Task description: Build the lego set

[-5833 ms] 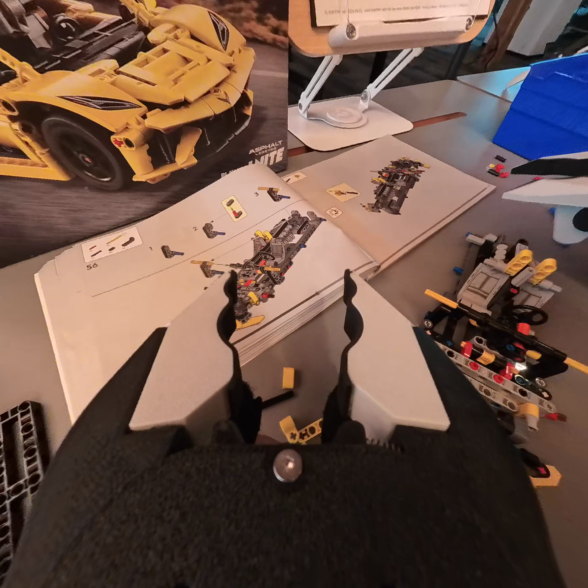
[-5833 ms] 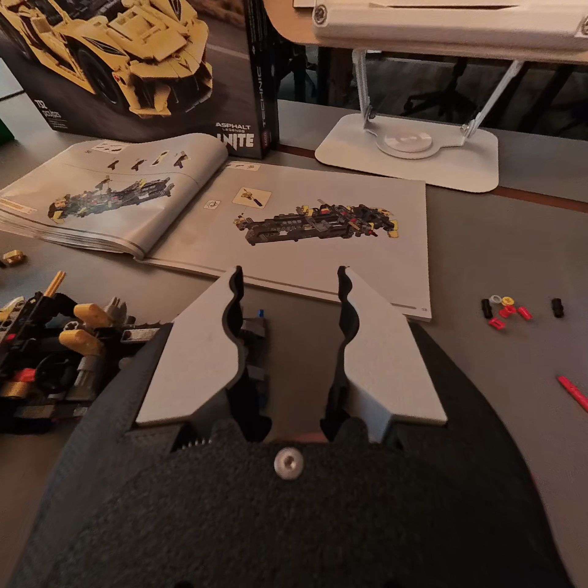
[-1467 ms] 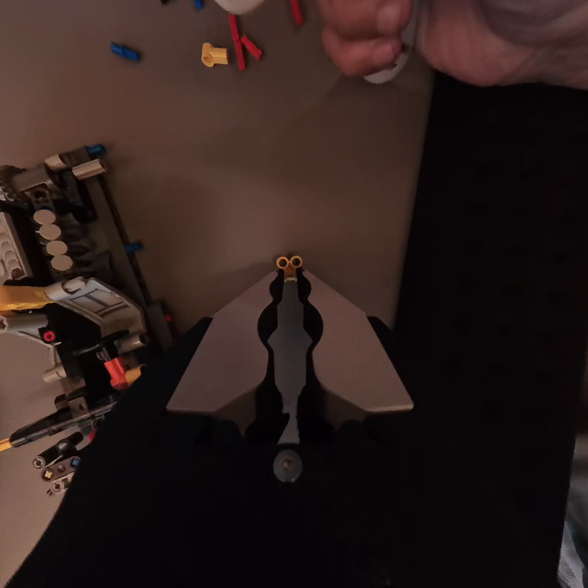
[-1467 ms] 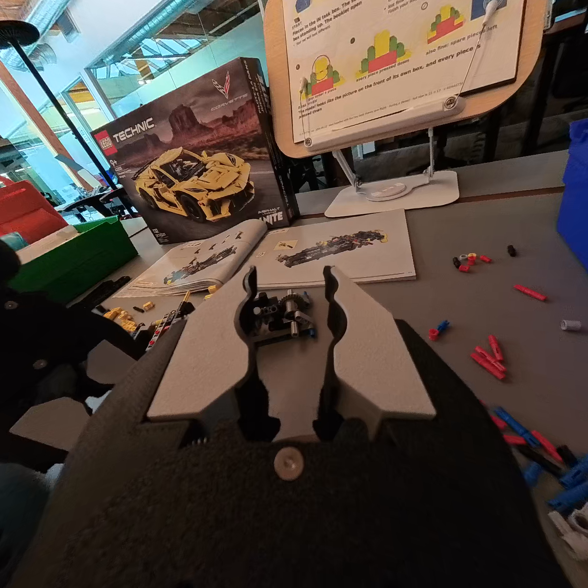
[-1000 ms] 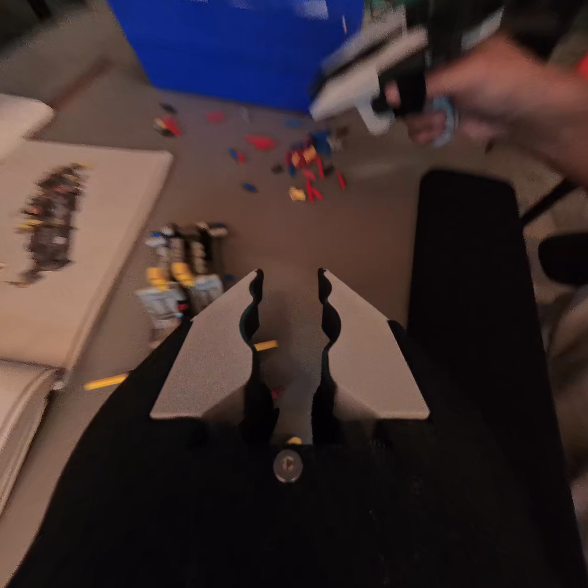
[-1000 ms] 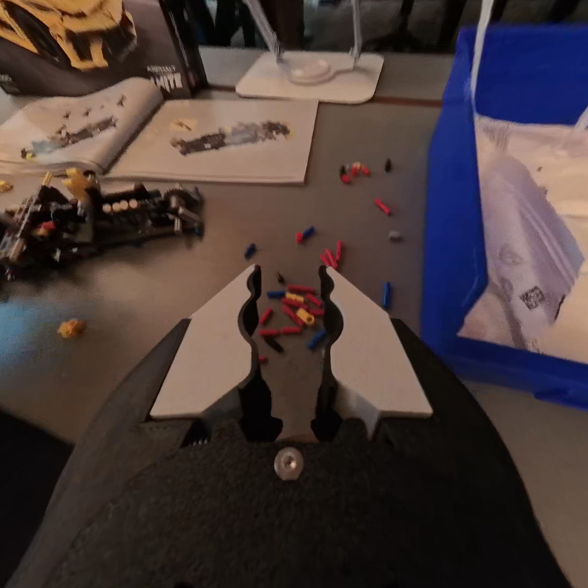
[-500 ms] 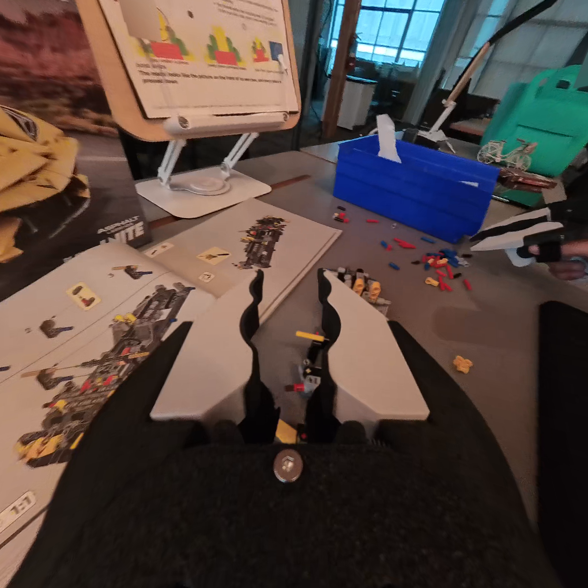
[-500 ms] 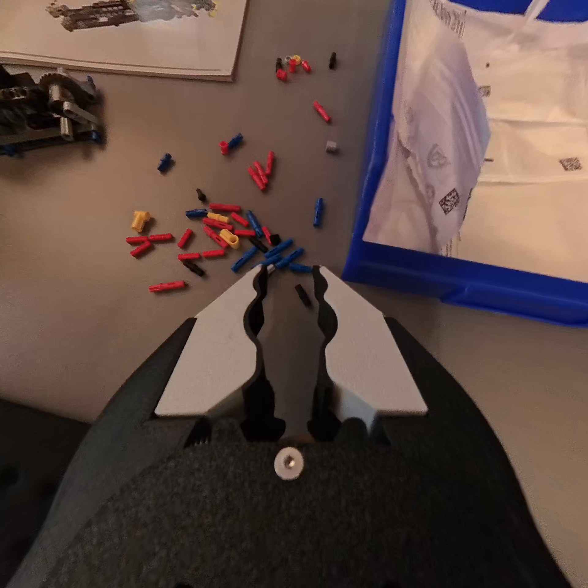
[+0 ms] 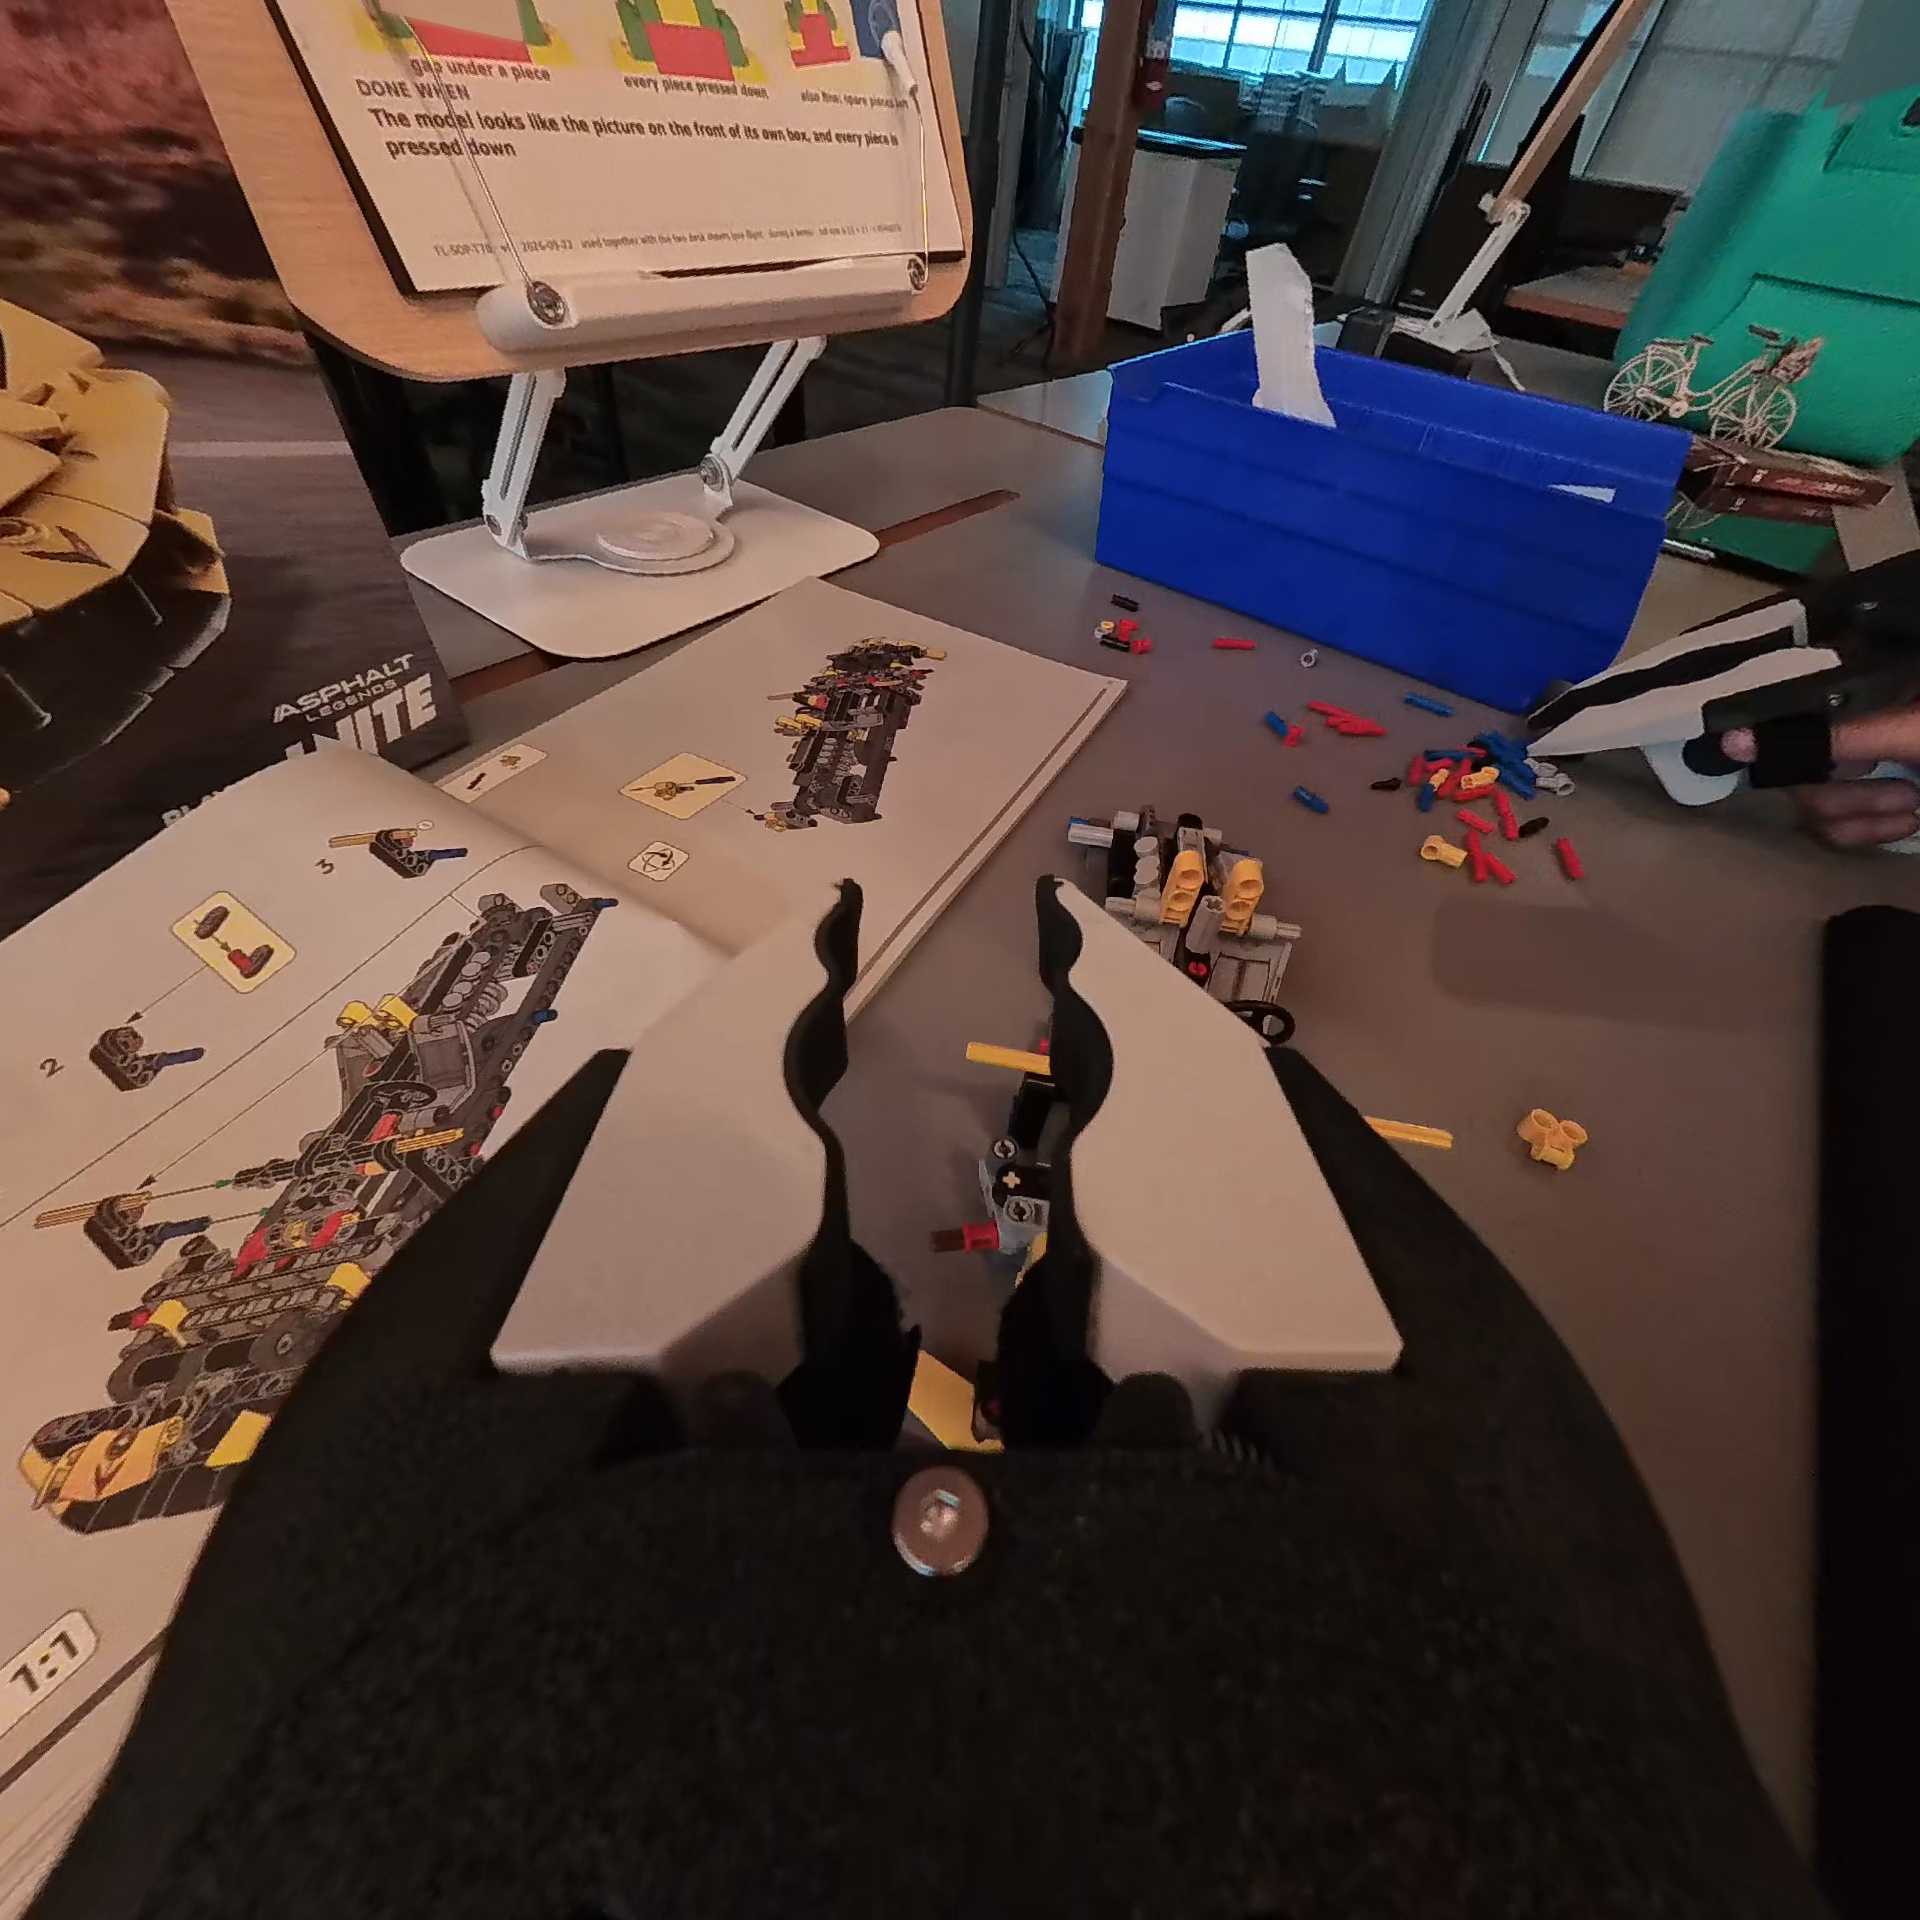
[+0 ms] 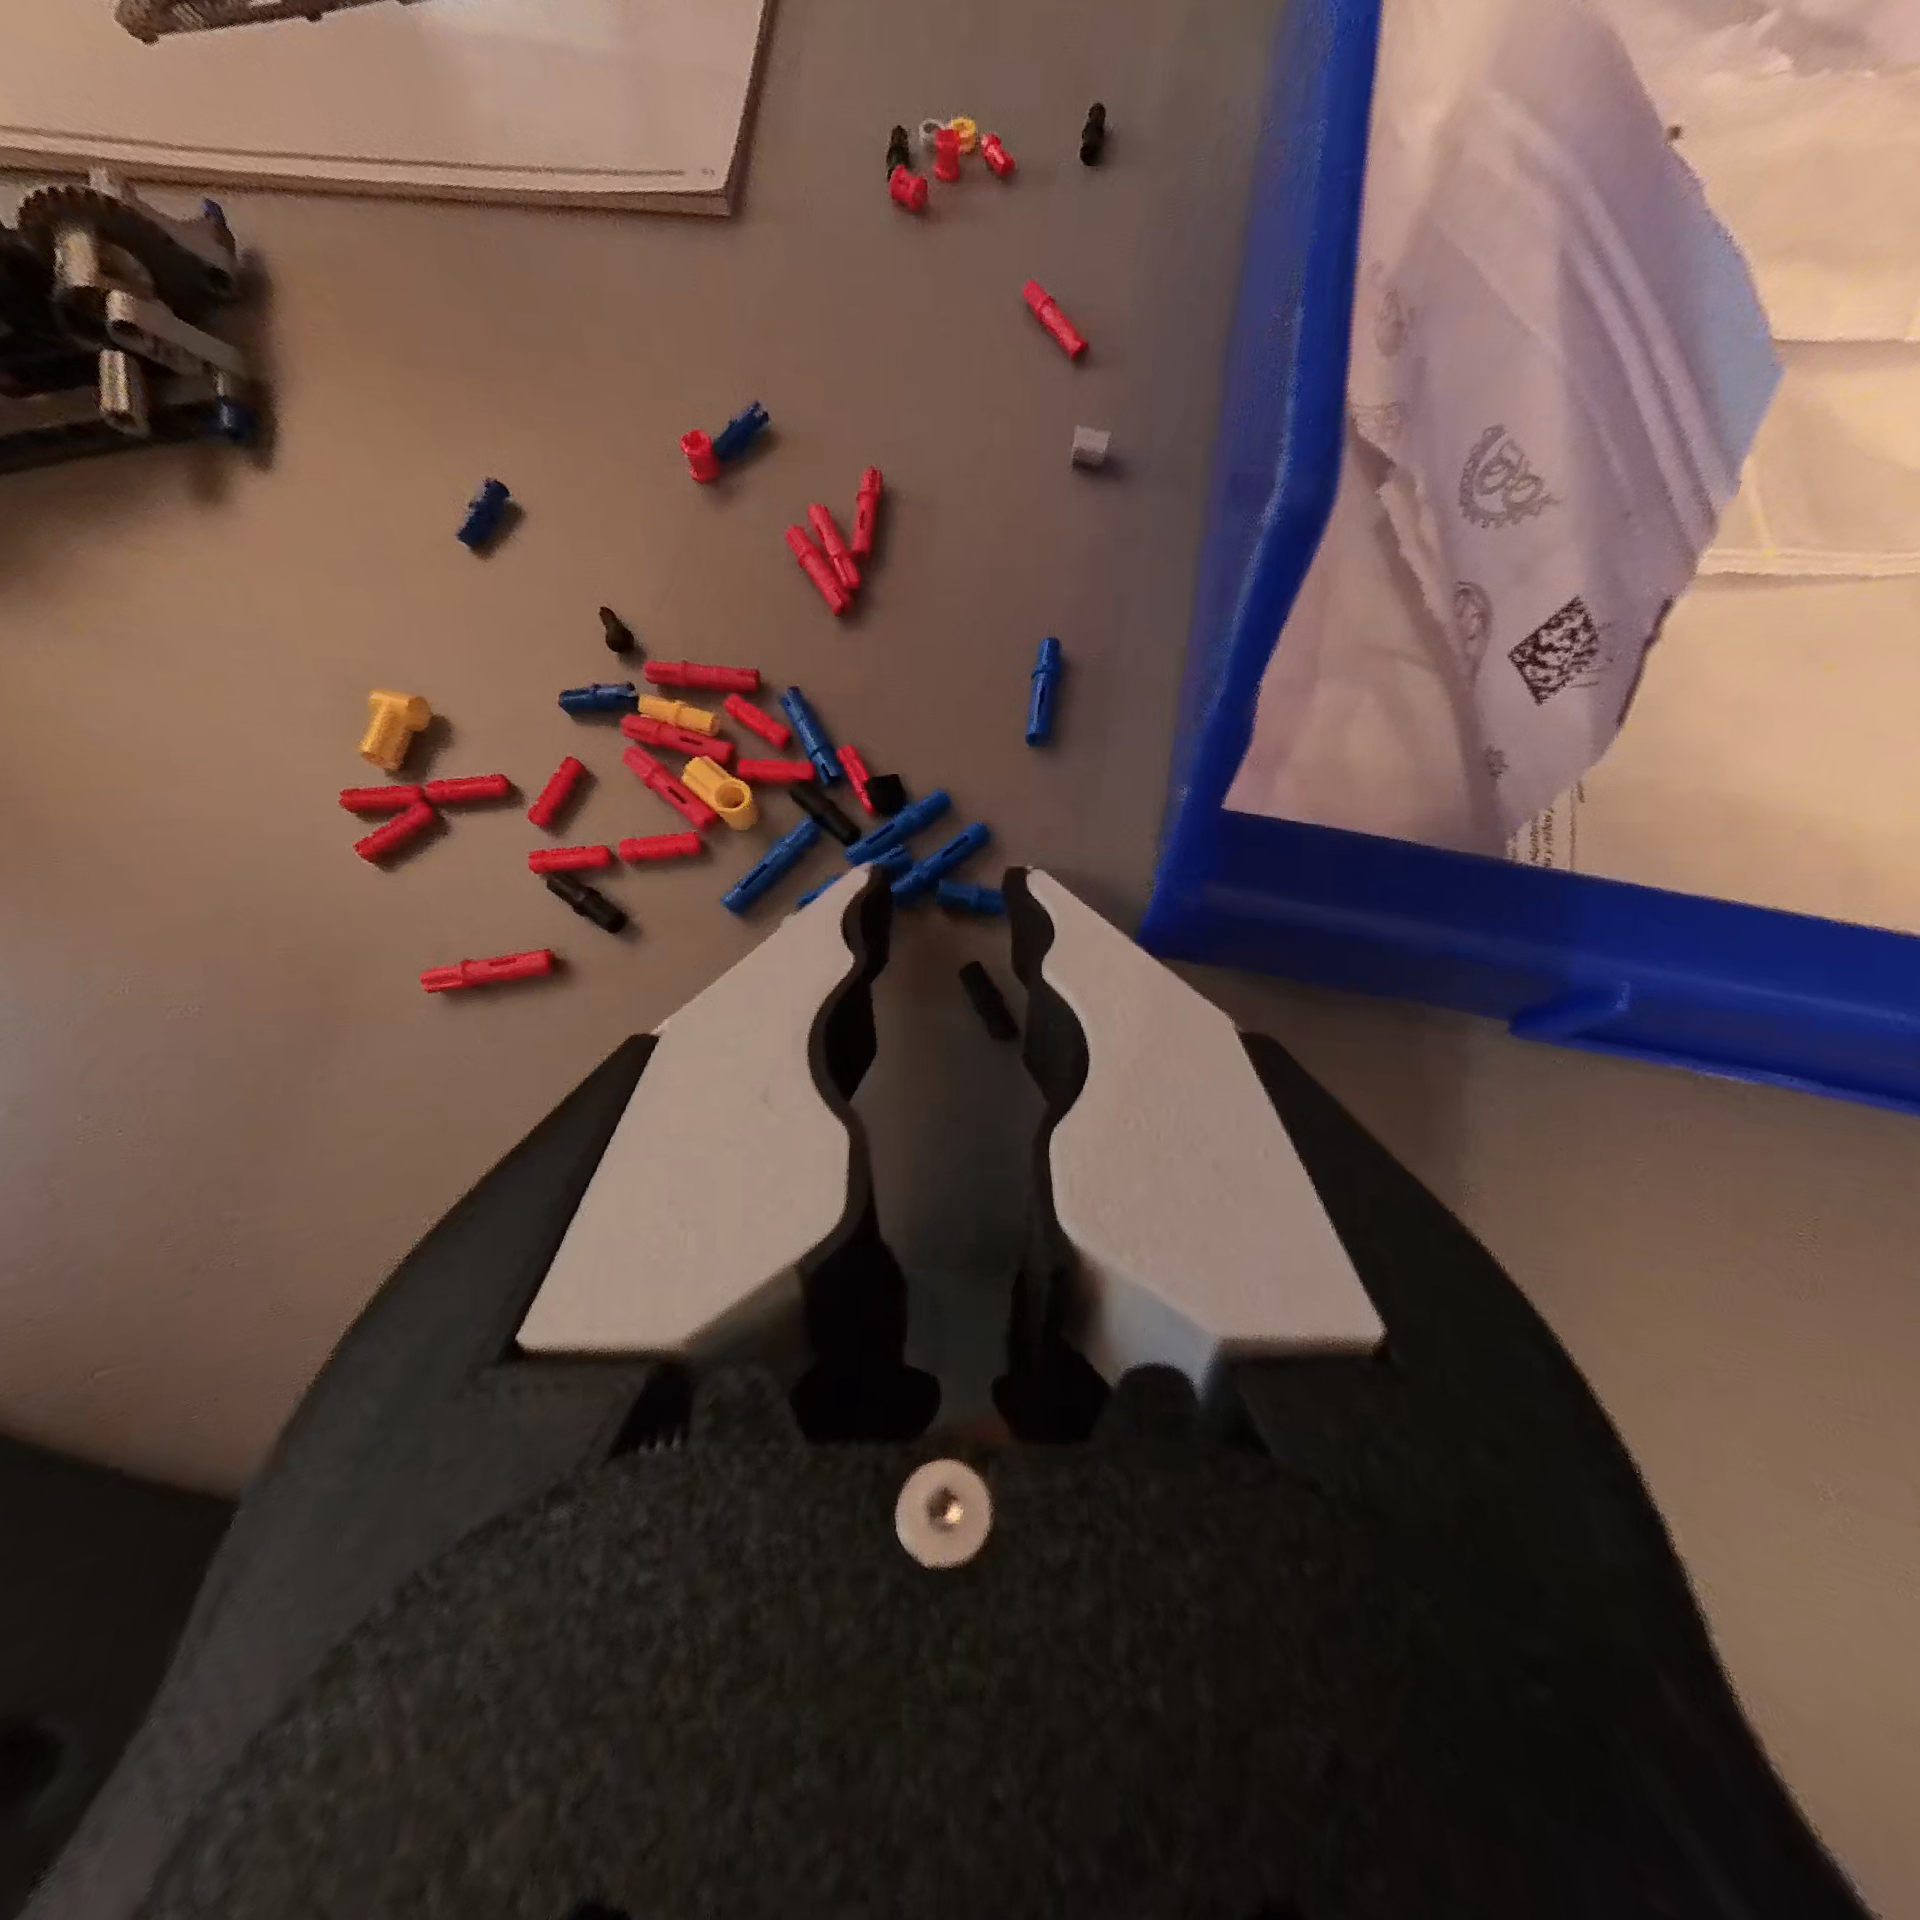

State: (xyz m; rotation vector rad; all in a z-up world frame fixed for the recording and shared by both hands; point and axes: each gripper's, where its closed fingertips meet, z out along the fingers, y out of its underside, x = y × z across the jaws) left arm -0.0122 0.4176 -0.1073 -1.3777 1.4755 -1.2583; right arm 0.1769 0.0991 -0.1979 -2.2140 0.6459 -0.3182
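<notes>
Grey bench (image 10: pixel 260 1091) under my right gripper (image 10: pixel 940 883) — jaws partly open, empty, over a black pin (image 10: pixel 987 997) beside the blue bin (image 10: pixel 1226 623). My left gripper (image 9: pixel 945 899) hovers with jaws apart, empty — lego chassis (image 9: pixel 1195 904) just ahead, beside the manual (image 9: pixel 623 883).

Looks like an open-plan office or lab workspace: grey worktable (image 9: pixel 1621 1039), a blue parts bin (image 9: pixel 1382 520), an instruction sheet on a tilted stand (image 9: pixel 644 187), more desks and big industrial windows (image 9: pixel 1247 42) behind.
</notes>
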